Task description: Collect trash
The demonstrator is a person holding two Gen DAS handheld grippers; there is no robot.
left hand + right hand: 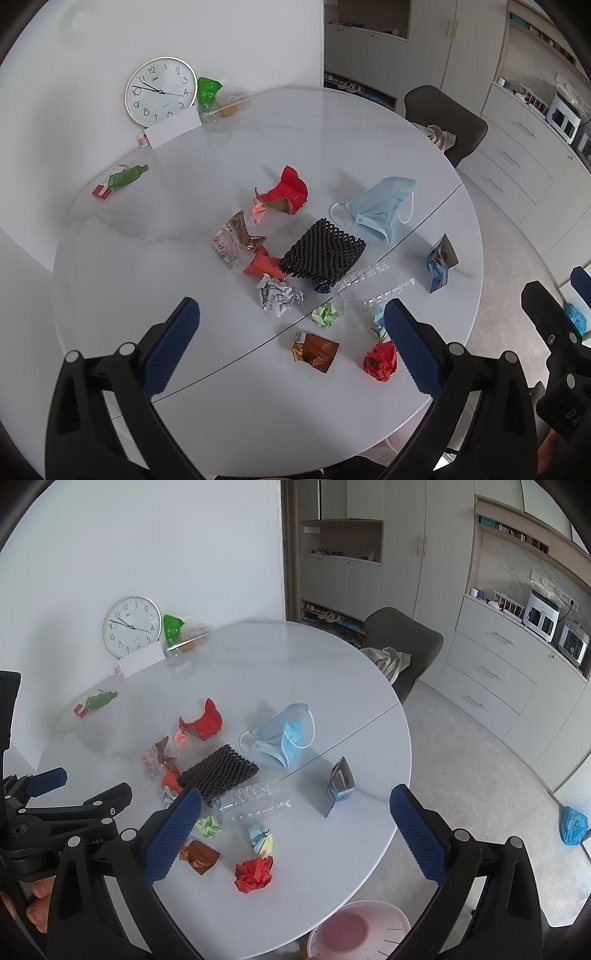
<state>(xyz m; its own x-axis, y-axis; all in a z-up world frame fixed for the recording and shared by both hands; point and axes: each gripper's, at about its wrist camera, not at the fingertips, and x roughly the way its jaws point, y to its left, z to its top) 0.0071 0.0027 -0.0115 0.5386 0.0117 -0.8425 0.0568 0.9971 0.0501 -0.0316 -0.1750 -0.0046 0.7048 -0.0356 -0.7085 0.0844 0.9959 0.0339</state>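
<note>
Nothing has been collected yet: both tools hover above the round bench (147, 236) with jaws spread wide and empty. The left tool (291, 343) looks down on the crumpled white paper (279, 296) and brown wrapper (315, 352); the right tool (295, 827) frames the red paper ball (254, 873) and clear plastic bottle (255, 800). The litter lies scattered mid-bench, well apart from the pink bin (356, 930), which sits below the near edge. The next move calls for lowering 1 tool over a single scrap and closing. The bin is cut off by the frame, possibly half hidden.
</note>
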